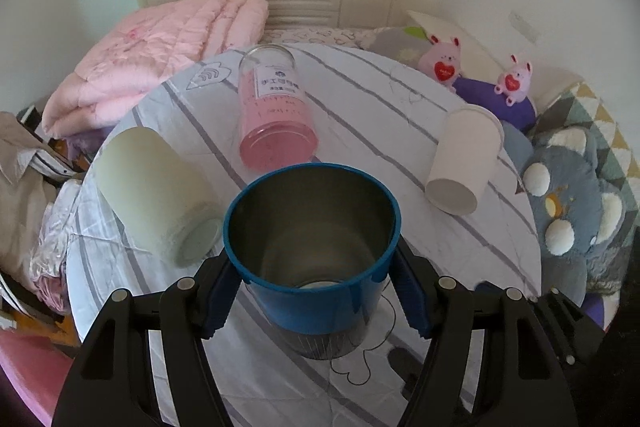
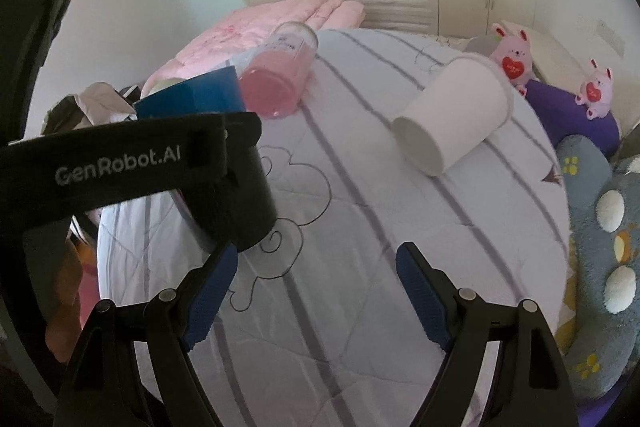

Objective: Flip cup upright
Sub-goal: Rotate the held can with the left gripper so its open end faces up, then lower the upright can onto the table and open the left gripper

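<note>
My left tool [image 1: 312, 291] is clamped on the blue cup [image 1: 312, 227], one blue pad on each side of its wall just below the rim. The cup stands mouth-up, its steel inside open to my left camera, close to the near edge of the round worktop [image 1: 400, 131]. I cannot tell whether its base is resting on the striped cloth or held just above it. From my right camera the same cup [image 2: 200, 93] shows only as a strip of blue wall behind the black body of the left tool [image 2: 132, 163], over toward the left edge of the worktop [image 2: 360, 227].

My right tool [image 2: 316, 267] is spread wide with nothing between its pads, hanging over the near part of the worktop, well apart from the cup.

Three other cups lie on their sides. A pale green cup [image 1: 156, 187] lies near the left edge, just beside the blue cup, its flat end pointing at my camera. A clear cup with pink contents [image 1: 274, 107] and a printed label lies toward the far edge, roughly in the middle. A white paper cup [image 1: 466, 159] lies near the right edge, base toward me; on the right camera it [image 2: 456, 115] sits well ahead of the open tool.

Beyond the far-left edge is a folded pink quilt [image 1: 160, 67]; past the right edge sit two pink plush toys [image 1: 442, 61].
</note>
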Demonstrator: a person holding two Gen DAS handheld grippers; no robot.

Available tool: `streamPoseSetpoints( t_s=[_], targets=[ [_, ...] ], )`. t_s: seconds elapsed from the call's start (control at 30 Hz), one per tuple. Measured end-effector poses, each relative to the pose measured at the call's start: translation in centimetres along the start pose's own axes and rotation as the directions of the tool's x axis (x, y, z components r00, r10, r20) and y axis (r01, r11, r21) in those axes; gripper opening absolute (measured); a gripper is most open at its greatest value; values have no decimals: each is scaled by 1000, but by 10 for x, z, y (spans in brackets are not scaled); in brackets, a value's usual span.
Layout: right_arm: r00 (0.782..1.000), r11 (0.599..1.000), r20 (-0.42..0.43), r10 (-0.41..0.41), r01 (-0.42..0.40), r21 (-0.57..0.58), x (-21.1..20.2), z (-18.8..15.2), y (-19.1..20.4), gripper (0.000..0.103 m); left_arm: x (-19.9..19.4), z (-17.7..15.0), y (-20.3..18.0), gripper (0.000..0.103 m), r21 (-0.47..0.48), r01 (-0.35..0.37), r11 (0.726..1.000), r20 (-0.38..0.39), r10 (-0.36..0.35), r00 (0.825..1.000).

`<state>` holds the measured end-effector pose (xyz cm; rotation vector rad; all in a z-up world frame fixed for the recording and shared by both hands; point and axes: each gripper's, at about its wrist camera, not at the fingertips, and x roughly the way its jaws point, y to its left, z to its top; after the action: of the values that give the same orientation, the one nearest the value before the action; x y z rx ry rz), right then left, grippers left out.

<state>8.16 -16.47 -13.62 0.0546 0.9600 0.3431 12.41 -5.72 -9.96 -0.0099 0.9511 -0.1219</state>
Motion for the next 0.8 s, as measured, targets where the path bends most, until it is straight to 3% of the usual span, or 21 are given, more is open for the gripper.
streamPoseSetpoints(
  t_s=[0.6, 0.8],
  targets=[
    [998, 996, 6, -65, 65, 65, 31, 2, -8, 83, -15, -21, -8, 70, 76, 52, 996, 17, -53, 998],
    [997, 995, 6, -72, 71, 76, 34, 3, -10, 83, -15, -21, -4, 70, 58, 68, 996, 3, -69, 998]
  ],
)
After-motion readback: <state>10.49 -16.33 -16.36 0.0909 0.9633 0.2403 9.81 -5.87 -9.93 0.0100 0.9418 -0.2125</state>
